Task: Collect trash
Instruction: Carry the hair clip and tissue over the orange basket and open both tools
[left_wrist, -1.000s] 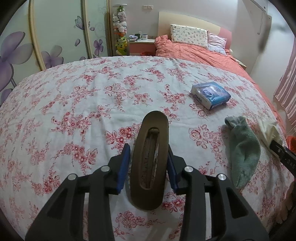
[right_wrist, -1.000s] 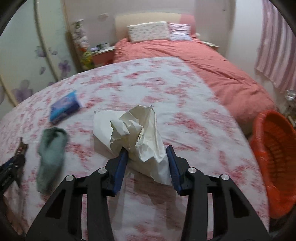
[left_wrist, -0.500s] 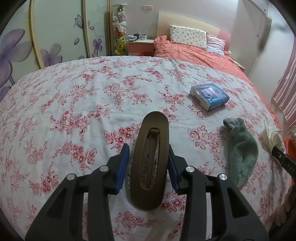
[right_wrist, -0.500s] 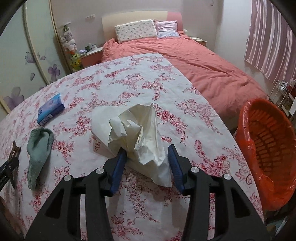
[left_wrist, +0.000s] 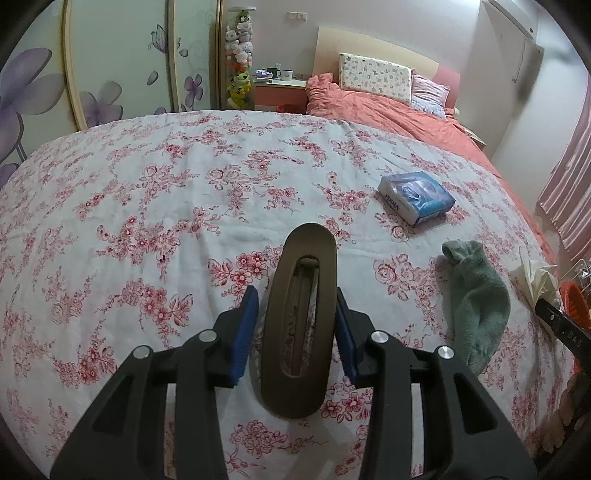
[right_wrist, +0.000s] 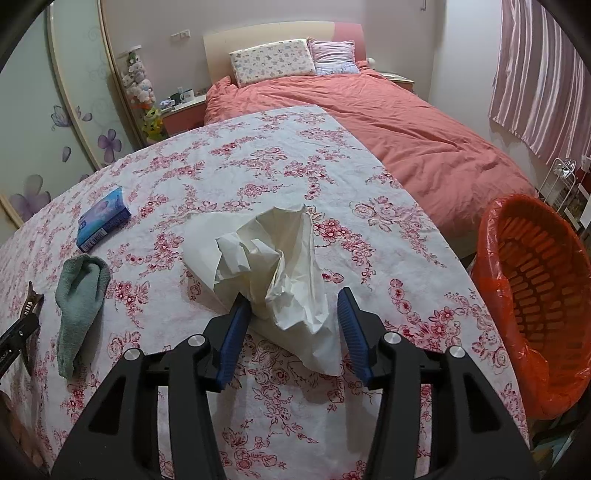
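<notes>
My left gripper (left_wrist: 295, 325) is shut on a brown oval hair clip (left_wrist: 301, 280), which stands up between its blue pads over the floral bedspread (left_wrist: 147, 206). In the right wrist view a crumpled white paper (right_wrist: 280, 258) lies on the spread between the pads of my right gripper (right_wrist: 291, 314). Its jaws are opening: the left pad still brushes the paper, the right pad stands apart from it. An orange bin (right_wrist: 535, 295) with an orange liner stands beside the bed, to the right of the paper. The same paper (left_wrist: 535, 277) shows at the right edge of the left wrist view.
A blue tissue pack (left_wrist: 415, 197) and a green sock (left_wrist: 476, 295) lie on the spread between the two grippers. A coral duvet (right_wrist: 388, 122) and pillows (right_wrist: 273, 62) lie further back. The bed's edge falls away near the bin. A wire rack (right_wrist: 561, 177) stands by the curtain.
The right gripper's jaws have widened, and its right pad has come off the crumpled paper. The left gripper keeps its hold on the hair clip and has not moved.
</notes>
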